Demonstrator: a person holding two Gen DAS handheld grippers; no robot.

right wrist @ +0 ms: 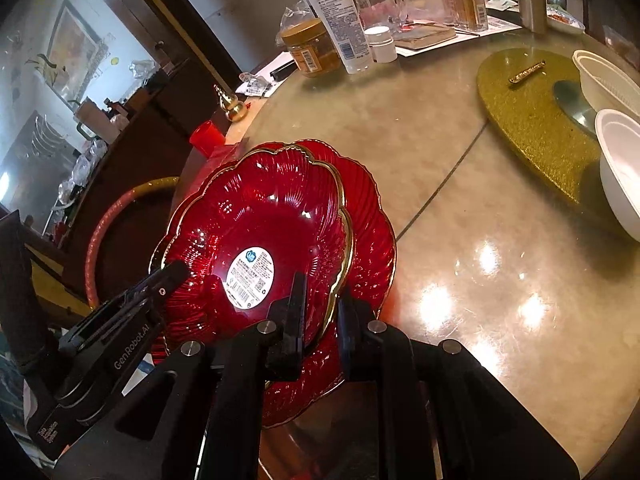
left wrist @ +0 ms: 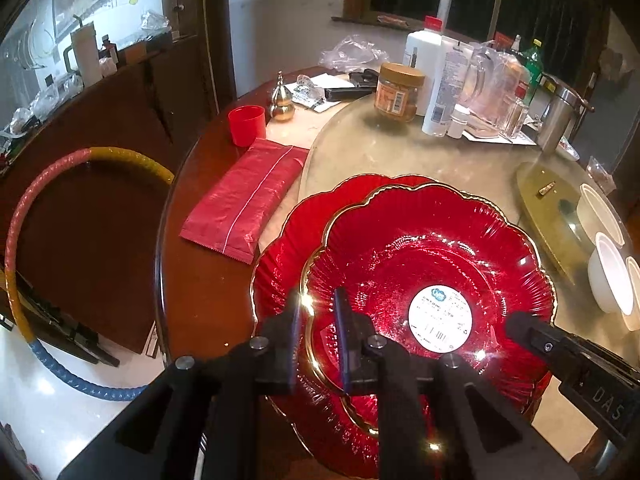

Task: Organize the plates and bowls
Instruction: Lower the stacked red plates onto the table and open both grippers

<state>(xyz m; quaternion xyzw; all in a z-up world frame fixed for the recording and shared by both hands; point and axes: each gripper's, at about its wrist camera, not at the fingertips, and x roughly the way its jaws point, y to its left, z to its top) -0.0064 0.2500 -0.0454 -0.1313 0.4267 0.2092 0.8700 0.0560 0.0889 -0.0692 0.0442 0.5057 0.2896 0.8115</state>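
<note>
Two red scalloped plates sit stacked at the counter (right wrist: 460,184) edge, the upper plate (left wrist: 432,248) (white sticker in its middle) resting inside the lower plate (left wrist: 280,256). The left gripper (left wrist: 318,322) has its jaws closed on the upper plate's gold rim, and the right gripper (right wrist: 322,304) likewise pinches that rim at the opposite side, while white bowls (right wrist: 620,160) stand well apart

1. We see a round wooden table (left wrist: 192,280) with a pale glass turntable (left wrist: 400,160) on it.
2. On the wood lie a red packet (left wrist: 244,196) and a red cup (left wrist: 247,125).
3. On the turntable sit stacked red plates (left wrist: 400,240), white bowls (left wrist: 608,276), a gold mat (right wrist: 532,128), a jar (left wrist: 398,92) and bottles (left wrist: 444,88).
</note>
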